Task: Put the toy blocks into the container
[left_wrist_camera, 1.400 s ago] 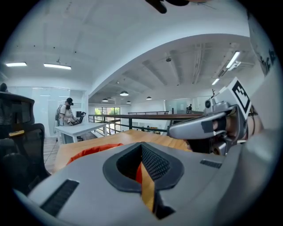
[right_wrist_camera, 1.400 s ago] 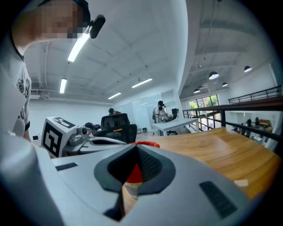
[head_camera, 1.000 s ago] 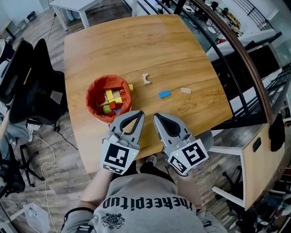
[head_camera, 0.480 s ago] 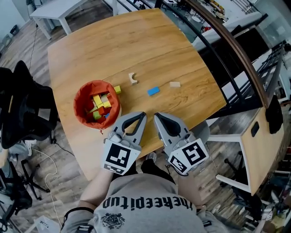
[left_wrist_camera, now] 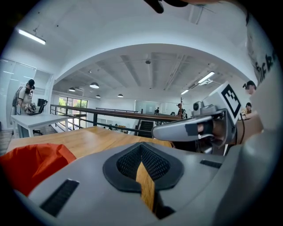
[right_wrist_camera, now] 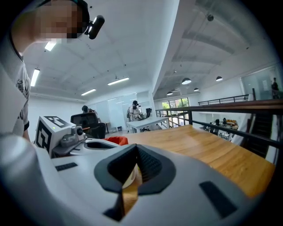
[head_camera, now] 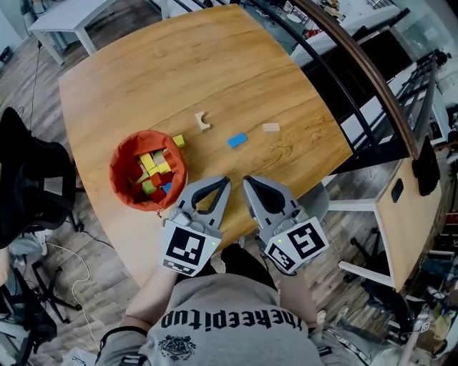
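Observation:
An orange fabric container (head_camera: 147,179) holding several coloured blocks sits on the wooden table (head_camera: 179,71) at the left. A yellow block (head_camera: 178,141) lies against its rim. Loose on the table are an arched wooden block (head_camera: 204,121), a blue block (head_camera: 237,140) and a small tan block (head_camera: 270,127). My left gripper (head_camera: 223,181) and right gripper (head_camera: 248,180) hover side by side at the table's near edge, both shut and empty. The container's orange edge (left_wrist_camera: 31,165) shows in the left gripper view and, small, the container (right_wrist_camera: 116,140) appears in the right gripper view.
A black chair (head_camera: 28,186) stands left of the table. A dark railing (head_camera: 358,64) runs along the right, with a wooden cabinet (head_camera: 411,207) below it. A white table (head_camera: 57,18) stands at the far left. Cables lie on the floor at lower left.
The head view has shifted, so table and container sit further left and lower in the frame. Both grippers stay shut and side by side at the near edge.

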Tool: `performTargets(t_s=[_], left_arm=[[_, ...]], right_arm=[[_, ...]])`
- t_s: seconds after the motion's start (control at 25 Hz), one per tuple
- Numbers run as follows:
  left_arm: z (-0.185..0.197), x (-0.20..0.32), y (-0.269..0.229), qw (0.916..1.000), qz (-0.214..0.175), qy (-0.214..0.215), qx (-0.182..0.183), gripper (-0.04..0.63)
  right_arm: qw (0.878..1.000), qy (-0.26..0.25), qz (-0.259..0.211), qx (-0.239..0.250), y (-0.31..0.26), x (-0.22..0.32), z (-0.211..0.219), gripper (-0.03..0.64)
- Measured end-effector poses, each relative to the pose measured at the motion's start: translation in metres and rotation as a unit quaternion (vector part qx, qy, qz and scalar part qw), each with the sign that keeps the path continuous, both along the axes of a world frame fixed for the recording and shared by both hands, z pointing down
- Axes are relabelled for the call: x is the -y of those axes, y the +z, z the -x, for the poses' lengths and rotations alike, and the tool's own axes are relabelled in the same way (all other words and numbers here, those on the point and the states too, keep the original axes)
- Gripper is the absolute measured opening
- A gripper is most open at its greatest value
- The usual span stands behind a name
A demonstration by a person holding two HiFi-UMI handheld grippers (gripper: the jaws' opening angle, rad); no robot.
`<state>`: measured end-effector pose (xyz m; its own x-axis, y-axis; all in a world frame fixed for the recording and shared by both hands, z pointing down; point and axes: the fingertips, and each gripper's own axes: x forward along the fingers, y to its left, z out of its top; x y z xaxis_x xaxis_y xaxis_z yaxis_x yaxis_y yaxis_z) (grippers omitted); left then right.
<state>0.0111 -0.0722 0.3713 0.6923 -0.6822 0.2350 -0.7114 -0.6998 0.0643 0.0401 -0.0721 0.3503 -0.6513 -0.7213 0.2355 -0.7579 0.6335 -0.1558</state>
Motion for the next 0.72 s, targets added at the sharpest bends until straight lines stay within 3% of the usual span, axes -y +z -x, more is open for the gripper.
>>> performTargets(t_s=[0.36,0.72], left_arm=[[-0.003,0.000,0.006,0.9996,0.014,0.023,-0.014,0.014],[-0.001,0.016,0.005,0.9986,0.023,-0.044,-0.016,0.014]], right_arm=[[1.000,0.012,0.007,-0.013,0.004,0.009,0.004,0.012],[0.999,-0.043,0.007,-0.008,0.006,0.043,-0.009,0.012]])
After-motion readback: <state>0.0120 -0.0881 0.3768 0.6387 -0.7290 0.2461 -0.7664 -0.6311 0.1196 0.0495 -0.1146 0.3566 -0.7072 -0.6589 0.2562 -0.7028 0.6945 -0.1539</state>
